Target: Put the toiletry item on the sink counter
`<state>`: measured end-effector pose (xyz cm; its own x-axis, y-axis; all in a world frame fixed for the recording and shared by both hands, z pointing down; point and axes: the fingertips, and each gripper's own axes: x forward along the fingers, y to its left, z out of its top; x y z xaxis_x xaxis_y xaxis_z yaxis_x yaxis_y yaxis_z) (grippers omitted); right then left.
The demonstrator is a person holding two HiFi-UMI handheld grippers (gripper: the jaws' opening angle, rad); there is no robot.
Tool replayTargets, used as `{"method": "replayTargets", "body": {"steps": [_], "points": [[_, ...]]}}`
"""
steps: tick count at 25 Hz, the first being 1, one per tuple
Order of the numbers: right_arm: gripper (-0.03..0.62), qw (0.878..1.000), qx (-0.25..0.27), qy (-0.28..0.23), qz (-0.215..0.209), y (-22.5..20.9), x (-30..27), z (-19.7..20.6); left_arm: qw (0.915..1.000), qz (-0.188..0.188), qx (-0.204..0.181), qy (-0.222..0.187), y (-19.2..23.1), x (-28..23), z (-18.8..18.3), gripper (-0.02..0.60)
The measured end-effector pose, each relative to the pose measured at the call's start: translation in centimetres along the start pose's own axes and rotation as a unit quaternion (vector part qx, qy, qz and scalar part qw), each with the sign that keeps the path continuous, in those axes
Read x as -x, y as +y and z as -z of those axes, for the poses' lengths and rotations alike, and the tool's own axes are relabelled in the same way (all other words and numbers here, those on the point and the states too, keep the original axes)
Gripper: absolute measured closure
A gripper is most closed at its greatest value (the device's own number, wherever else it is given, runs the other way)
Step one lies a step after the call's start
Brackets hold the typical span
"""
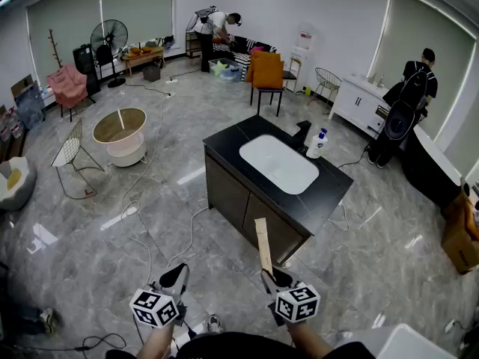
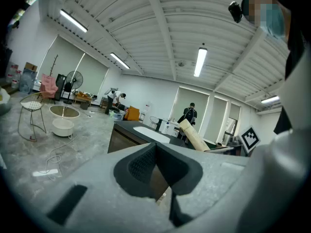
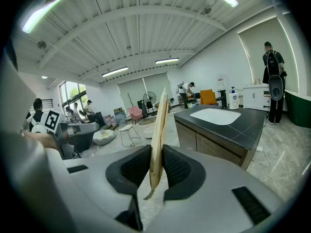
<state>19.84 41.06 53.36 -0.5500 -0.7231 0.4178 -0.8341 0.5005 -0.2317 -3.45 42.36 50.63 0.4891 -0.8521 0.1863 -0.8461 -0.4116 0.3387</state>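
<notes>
A long, flat tan toiletry item [image 1: 263, 245] stands up from my right gripper [image 1: 271, 277], which is shut on its lower end; in the right gripper view the item [image 3: 159, 130] is pinched between the ribbed pads. My left gripper [image 1: 177, 275] is beside it at the bottom left, shut with nothing in it, its pads meeting in the left gripper view [image 2: 156, 152]. The black sink counter [image 1: 329, 193] with a white basin [image 1: 278, 163] stands ahead, some way beyond both grippers. A black faucet [image 1: 301, 134] and a white pump bottle [image 1: 317, 143] are at its far edge.
Cables [image 1: 142, 200] trail over the grey tiled floor left of the counter. A round tub table [image 1: 121, 134] and a wire chair [image 1: 72, 155] stand at the left, an orange chair [image 1: 268, 75] behind the counter. One person [image 1: 408, 103] stands by a white cabinet at the right.
</notes>
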Motion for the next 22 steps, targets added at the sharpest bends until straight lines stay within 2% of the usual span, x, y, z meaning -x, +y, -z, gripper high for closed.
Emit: {"method": "replayTargets", "body": {"steps": [6, 13, 22], "points": [[0.514, 0.999, -0.026, -0.017, -0.006, 0.5, -2.5, -1.5, 0.9999, 0.011, 0.001, 0.000, 2.2, -0.9, -1.0, 0.572], [0.513, 0.998, -0.049, -0.032, 0.013, 1.0, -5.3, -2.6, 0.9993, 0.035, -0.004, 0.013, 5.4, -2.1, -1.4, 0.572], [0.513, 0.997, -0.065, -0.016, 0.031, -1.5, -9.4, -3.8, 0.9990, 0.034, -0.001, 0.029, 8.2, -5.8, -1.4, 0.572]]}}
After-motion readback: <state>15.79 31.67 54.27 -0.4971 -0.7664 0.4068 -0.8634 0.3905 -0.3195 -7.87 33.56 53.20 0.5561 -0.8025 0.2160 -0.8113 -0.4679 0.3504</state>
